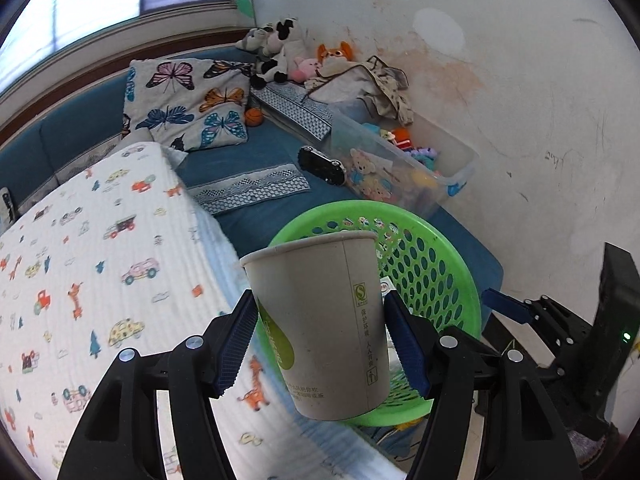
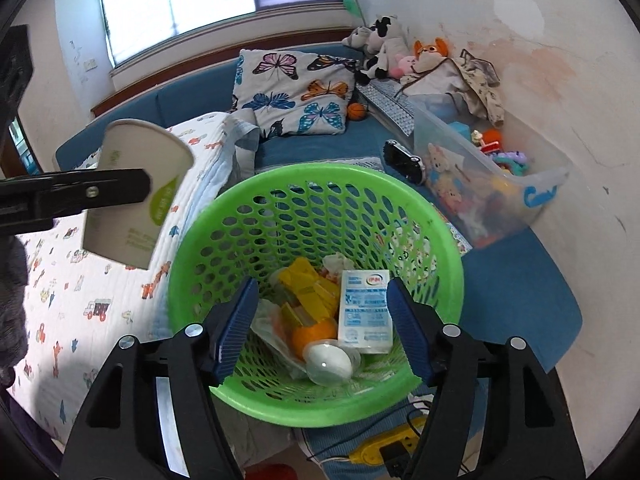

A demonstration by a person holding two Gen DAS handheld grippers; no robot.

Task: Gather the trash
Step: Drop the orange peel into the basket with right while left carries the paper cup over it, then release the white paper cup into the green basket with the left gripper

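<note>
My left gripper [image 1: 320, 340] is shut on a grey paper cup [image 1: 324, 320] with a green leaf print and holds it upright in the air, left of a green perforated basket [image 1: 448, 280]. In the right wrist view the cup [image 2: 136, 192] hangs above the quilt beside the basket's [image 2: 192, 280] left rim. My right gripper [image 2: 320, 324] is open and empty over the basket's near rim. Inside lie a white milk carton [image 2: 364, 308], yellow packaging [image 2: 308, 288], an orange [image 2: 312, 336] and a clear lidded cup [image 2: 328, 364].
A quilt with car prints [image 1: 100, 280] covers the left. A butterfly pillow [image 2: 296, 92], plush toys [image 2: 384, 52] and a clear toy bin [image 2: 492, 184] sit on the blue couch by the wall. A yellow power strip [image 2: 384, 452] lies below the basket.
</note>
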